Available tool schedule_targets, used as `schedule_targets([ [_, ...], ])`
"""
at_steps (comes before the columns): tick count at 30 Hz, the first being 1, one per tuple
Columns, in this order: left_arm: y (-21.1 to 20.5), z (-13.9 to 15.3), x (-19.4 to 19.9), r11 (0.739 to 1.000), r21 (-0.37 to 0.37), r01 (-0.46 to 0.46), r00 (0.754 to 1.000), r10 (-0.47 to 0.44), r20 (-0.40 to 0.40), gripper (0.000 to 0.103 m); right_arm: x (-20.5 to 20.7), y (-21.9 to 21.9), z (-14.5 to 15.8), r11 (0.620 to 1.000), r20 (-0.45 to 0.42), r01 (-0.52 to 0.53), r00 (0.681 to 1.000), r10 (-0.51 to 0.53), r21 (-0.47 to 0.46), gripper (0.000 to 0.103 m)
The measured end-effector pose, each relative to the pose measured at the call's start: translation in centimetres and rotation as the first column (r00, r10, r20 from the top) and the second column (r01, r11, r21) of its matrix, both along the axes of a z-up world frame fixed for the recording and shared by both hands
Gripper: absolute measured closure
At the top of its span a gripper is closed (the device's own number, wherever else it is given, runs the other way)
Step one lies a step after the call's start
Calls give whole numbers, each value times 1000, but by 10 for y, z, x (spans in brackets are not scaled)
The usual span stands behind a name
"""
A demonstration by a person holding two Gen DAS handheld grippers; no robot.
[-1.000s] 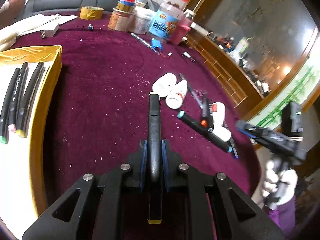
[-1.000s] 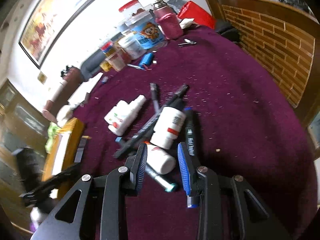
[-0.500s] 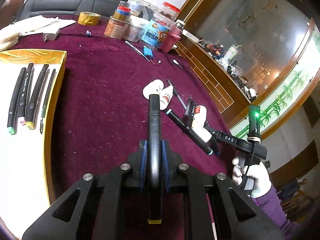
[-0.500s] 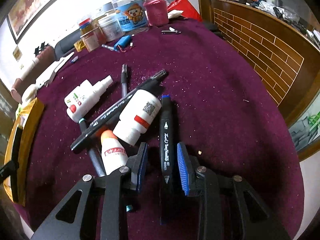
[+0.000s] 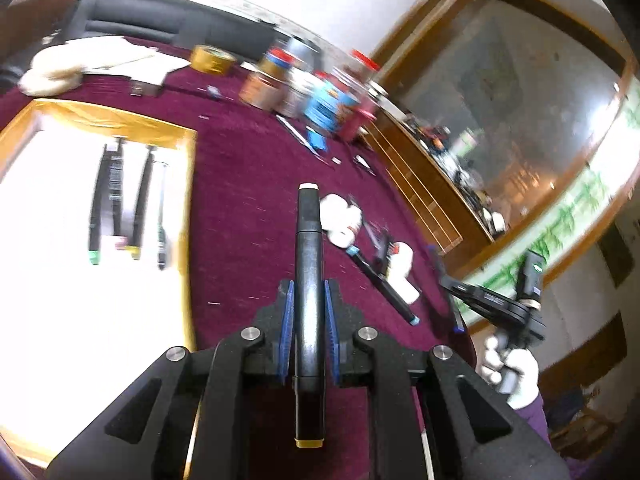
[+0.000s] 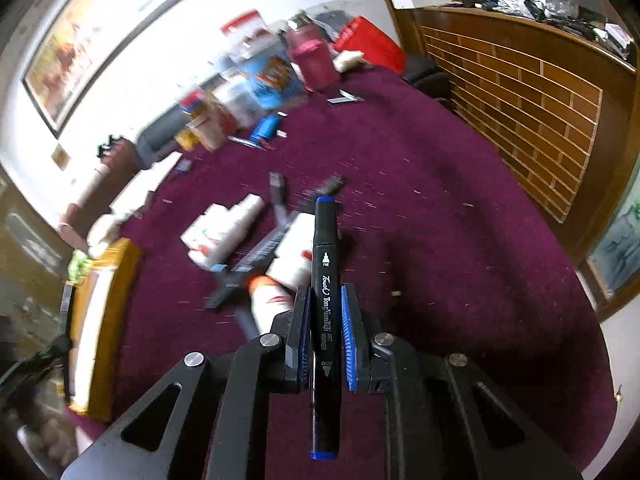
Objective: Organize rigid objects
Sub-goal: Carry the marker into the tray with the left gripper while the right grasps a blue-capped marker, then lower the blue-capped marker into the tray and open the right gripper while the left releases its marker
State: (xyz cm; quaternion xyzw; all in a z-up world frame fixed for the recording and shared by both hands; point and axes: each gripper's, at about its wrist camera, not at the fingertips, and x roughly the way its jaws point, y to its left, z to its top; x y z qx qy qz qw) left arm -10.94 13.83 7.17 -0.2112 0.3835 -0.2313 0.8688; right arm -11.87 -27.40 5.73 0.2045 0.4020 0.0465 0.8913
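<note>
My left gripper (image 5: 307,300) is shut on a black marker with a yellow end (image 5: 307,264), held above the purple table beside the gold-edged tray (image 5: 120,122). Several black markers (image 5: 120,200) lie in the tray. My right gripper (image 6: 325,308) is shut on a black marker with blue ends (image 6: 325,280), lifted above the pile of white bottles (image 6: 224,232) and markers (image 6: 256,256). The right gripper also shows in the left wrist view (image 5: 452,284), near the table's right edge. The pile shows there as well (image 5: 376,252).
Jars, a pink flask and a tape roll (image 5: 212,60) stand along the far side of the table. A blue item (image 6: 266,128) and pens lie near them. A wooden brick-pattern ledge (image 6: 520,112) borders the table's right side. The tray also shows at left in the right wrist view (image 6: 104,320).
My right gripper closed on the blue-ended marker and lifted it off the table. My left gripper, still holding its marker, shifted toward the tray.
</note>
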Motion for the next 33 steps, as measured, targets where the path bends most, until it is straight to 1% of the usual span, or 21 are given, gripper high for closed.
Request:
schedule_targets([
  [2, 25, -1, 0, 998, -2, -58, 998, 58, -10, 91, -4, 9, 11, 999, 19, -39, 999, 39, 37, 90],
  [5, 60, -5, 1, 990, 10, -140, 989, 141, -38, 91, -2, 36, 22, 988, 38, -123, 992, 120, 91, 90],
  [7, 82, -10, 3, 983, 26, -184, 981, 186, -60, 91, 3, 62, 27, 975, 45, -188, 982, 184, 118, 90],
  [10, 110, -16, 9, 969, 67, -237, 966, 243, -87, 91, 14, 103, 31, 945, 41, -283, 959, 280, 161, 90],
  [12, 123, -19, 17, 963, 82, -255, 959, 263, -104, 91, 23, 135, 30, 916, 25, -346, 937, 348, 205, 90],
  [15, 140, -24, 34, 957, 94, -273, 950, 284, -130, 91, 37, 178, 25, 881, 6, -404, 909, 416, 247, 90],
  [17, 148, -29, 47, 955, 96, -281, 945, 293, -146, 91, 48, 212, 23, 865, -8, -436, 892, 452, 249, 90],
  [21, 167, -41, 74, 951, 92, -294, 931, 307, -199, 91, 76, 272, 17, 841, -45, -468, 867, 497, 272, 90],
  [25, 178, -55, 95, 949, 94, -300, 918, 314, -243, 91, 98, 320, 8, 828, -81, -480, 850, 521, 290, 90],
  [28, 183, -63, 107, 948, 94, -305, 910, 319, -266, 91, 114, 350, -3, 827, -116, -472, 843, 525, 306, 90],
  [33, 191, -73, 117, 947, 78, -311, 903, 320, -287, 91, 136, 388, -19, 838, -167, -461, 838, 519, 291, 90],
])
